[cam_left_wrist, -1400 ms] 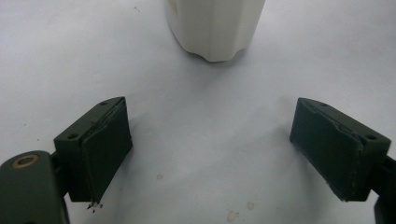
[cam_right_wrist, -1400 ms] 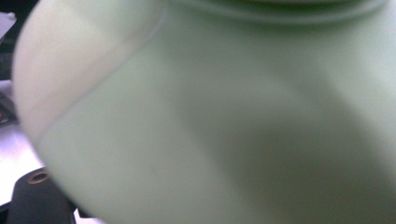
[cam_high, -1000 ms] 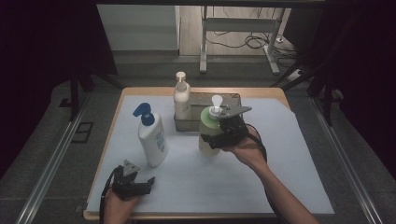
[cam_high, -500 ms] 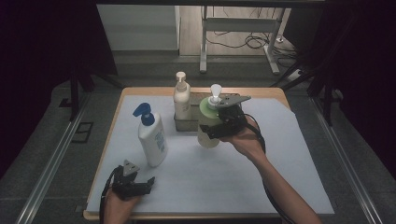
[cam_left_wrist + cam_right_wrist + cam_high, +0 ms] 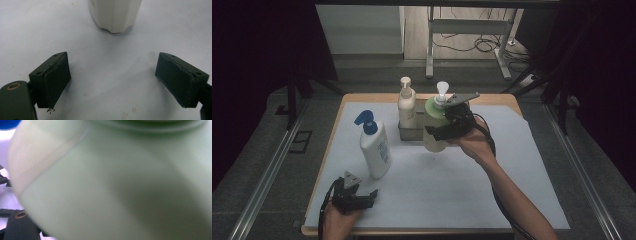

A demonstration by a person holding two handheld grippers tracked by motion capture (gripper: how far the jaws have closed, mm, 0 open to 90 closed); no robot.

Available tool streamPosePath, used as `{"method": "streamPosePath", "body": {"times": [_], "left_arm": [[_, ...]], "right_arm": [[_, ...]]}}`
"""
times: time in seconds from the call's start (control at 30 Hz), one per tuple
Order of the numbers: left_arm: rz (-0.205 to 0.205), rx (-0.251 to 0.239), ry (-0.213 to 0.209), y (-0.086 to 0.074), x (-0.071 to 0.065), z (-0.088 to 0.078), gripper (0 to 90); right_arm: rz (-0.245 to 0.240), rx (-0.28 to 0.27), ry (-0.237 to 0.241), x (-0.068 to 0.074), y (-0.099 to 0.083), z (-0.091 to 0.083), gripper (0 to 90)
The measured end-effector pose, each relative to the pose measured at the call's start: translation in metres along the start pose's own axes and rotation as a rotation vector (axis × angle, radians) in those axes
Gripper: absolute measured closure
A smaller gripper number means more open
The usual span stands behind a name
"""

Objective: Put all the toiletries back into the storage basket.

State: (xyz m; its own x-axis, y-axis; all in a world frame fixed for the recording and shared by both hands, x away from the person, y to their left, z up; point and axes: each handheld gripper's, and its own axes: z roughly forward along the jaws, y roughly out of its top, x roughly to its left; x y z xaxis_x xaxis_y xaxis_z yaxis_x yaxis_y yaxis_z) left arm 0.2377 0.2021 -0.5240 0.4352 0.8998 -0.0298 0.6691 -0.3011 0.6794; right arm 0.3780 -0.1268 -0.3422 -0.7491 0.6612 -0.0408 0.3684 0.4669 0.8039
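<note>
My left gripper (image 5: 362,199) rests low on the white sheet (image 5: 452,185), jaws spread wide with nothing between them. Its own view shows what the high view cannot: bare sheet between my black pads (image 5: 57,80), and just ahead of them the base of the white bottle (image 5: 115,15), apart from both. From above, that bottle (image 5: 375,147) with its blue pump stands upright just beyond this gripper.

Further right, past the cream bottle (image 5: 406,105) standing in the grey tray (image 5: 410,134), my right gripper (image 5: 446,131) is clamped on the green bottle (image 5: 435,125), held off the sheet beside the tray, its white pump up. The right gripper view gives a blurred green wall (image 5: 120,190) pressed close, the jaws hidden behind it; the high view shows the grip at the bottle's side.
</note>
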Motion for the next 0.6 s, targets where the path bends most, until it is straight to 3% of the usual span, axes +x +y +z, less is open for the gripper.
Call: {"method": "streamPosePath", "body": {"times": [0.6], "left_arm": [[-0.01,0.003,-0.002,0.001,0.0,0.0,12.3]], "right_arm": [[0.016,-0.005,-0.041,-0.017,0.021,0.007,12.8]]}}
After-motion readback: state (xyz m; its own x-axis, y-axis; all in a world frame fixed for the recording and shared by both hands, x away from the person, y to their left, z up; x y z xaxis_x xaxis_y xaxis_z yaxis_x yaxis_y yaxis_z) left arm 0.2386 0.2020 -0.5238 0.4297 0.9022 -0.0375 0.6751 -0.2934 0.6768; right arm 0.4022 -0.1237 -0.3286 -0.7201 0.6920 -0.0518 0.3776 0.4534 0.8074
